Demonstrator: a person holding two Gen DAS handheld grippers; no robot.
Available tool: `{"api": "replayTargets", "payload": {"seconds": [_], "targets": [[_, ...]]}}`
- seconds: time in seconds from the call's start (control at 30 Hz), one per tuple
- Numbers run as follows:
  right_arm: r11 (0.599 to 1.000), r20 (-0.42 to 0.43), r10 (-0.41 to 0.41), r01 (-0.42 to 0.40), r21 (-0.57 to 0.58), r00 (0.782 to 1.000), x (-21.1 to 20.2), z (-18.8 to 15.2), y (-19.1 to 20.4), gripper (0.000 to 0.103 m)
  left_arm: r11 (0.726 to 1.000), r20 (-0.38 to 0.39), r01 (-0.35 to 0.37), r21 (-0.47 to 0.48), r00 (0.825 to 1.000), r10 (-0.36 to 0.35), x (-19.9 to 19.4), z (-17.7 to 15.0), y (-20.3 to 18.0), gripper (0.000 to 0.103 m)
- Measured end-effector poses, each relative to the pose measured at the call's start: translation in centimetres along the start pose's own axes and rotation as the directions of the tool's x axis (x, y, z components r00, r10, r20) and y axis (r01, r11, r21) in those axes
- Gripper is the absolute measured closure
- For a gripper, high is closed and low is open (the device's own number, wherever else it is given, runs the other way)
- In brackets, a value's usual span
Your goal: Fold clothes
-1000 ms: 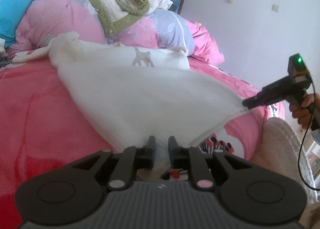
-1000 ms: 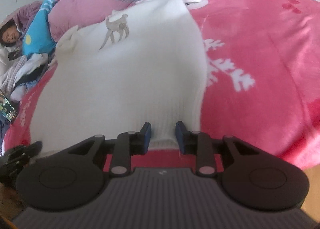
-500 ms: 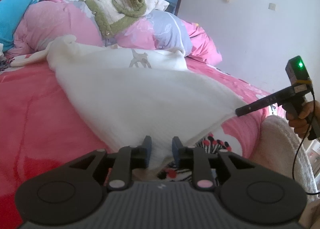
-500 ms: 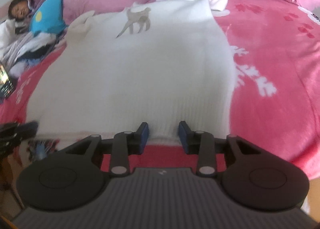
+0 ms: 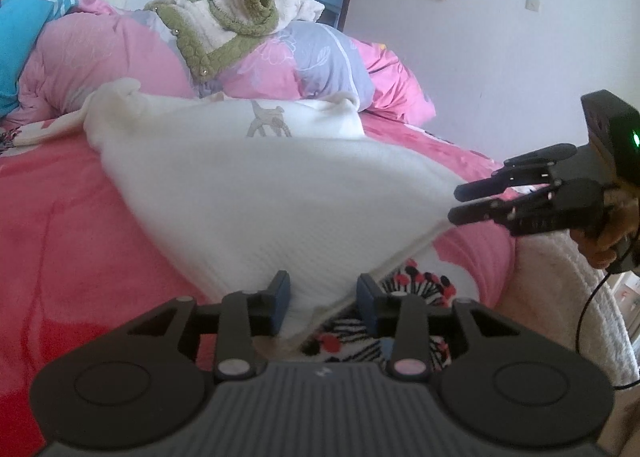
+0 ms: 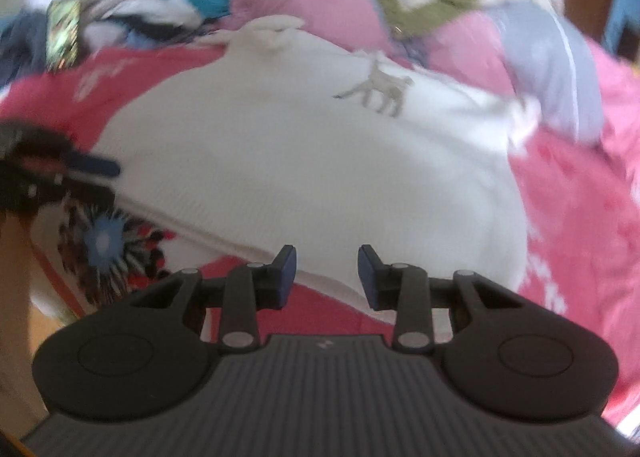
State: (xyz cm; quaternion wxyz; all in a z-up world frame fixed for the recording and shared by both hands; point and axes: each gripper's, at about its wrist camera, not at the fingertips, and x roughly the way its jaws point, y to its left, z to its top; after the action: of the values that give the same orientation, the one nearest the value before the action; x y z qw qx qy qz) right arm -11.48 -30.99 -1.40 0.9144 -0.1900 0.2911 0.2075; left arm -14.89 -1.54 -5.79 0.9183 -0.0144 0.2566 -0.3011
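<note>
Pink bedspread (image 5: 60,225): a fleecy cover with paler snowflake shapes on it, spread over the whole bed under everything else.
Blue garment (image 5: 24,29): bright blue cloth with white stripes, bunched at the far left on a pink quilt (image 5: 100,61).
White knitted sweater (image 5: 260,193): the piece being folded; it lies flat on the pink bedspread, ribbed hem toward the cameras, a small grey animal figure (image 5: 266,121) on the far part, its sleeve ends bunched at the far corners.
Left gripper (image 5: 324,297): its blue-padded fingers are spread apart on either side of the near hem corner of the sweater, and the cloth lies between them unpinched.
Green-and-cream fleece garment (image 5: 224,29): heaped on top of the pink and lilac quilts at the head of the bed.
Patterned patch (image 5: 416,285): red, black and white print showing from under the sweater's near edge.
Right gripper (image 6: 327,275): fingers parted, the sweater hem lies between the tips, not clamped; in the left wrist view the two dark fingers stand apart at the sweater's right corner.
Hand (image 5: 608,241): it grasps the right gripper's handle at the far right.
</note>
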Motion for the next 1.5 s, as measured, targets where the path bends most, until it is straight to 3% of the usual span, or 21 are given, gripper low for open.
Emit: {"api": "replayTargets", "payload": {"seconds": [0.2, 0.43, 0.57, 0.67, 1.13, 1.33, 1.5], "targets": [[0.971, 0.004, -0.069, 0.068, -0.231, 0.998, 0.3, -0.3, 3.2, 0.071, 1.0, 0.0, 0.001, 0.001, 1.0, -0.001, 0.0, 0.0, 0.1, 0.064], [0.935, 0.021, -0.106, 0.107, -0.338, 0.994, 0.7, -0.2, 4.4, 0.075, 1.0, 0.001, 0.002, 0.0, 1.0, -0.002, 0.0, -0.1, 0.1, 0.064], [0.935, 0.014, -0.096, 0.095, -0.34, 0.995, 0.8, -0.4, 4.6, 0.096, 1.0, 0.001, 0.003, 0.0, 1.0, -0.003, 0.0, 0.0, 0.1, 0.063], [0.938, 0.023, -0.091, 0.093, -0.335, 0.996, 0.6, -0.5, 4.6, 0.102, 1.0, 0.002, 0.004, 0.003, 1.0, -0.004, 0.0, -0.1, 0.0, 0.062], [0.962, 0.007, -0.024, 0.025, -0.273, 1.0, 0.0, -1.2, 4.3, 0.103, 1.0, 0.004, -0.001, -0.005, 1.0, 0.001, -0.4, 0.0, -0.2, 0.061], [0.995, 0.087, 0.102, -0.1, -0.027, 0.991, 0.0, -0.5, 0.6, 0.098, 0.998, 0.021, -0.034, -0.05, 0.999, 0.035, -3.2, 0.7, 0.5, 0.06], [0.96, 0.177, 0.188, -0.218, 0.174, 0.966, 0.0, 0.2, -2.4, 0.087, 0.991, 0.027, -0.084, -0.104, 0.996, 0.087, -2.1, 3.0, 2.4, 0.061]]}}
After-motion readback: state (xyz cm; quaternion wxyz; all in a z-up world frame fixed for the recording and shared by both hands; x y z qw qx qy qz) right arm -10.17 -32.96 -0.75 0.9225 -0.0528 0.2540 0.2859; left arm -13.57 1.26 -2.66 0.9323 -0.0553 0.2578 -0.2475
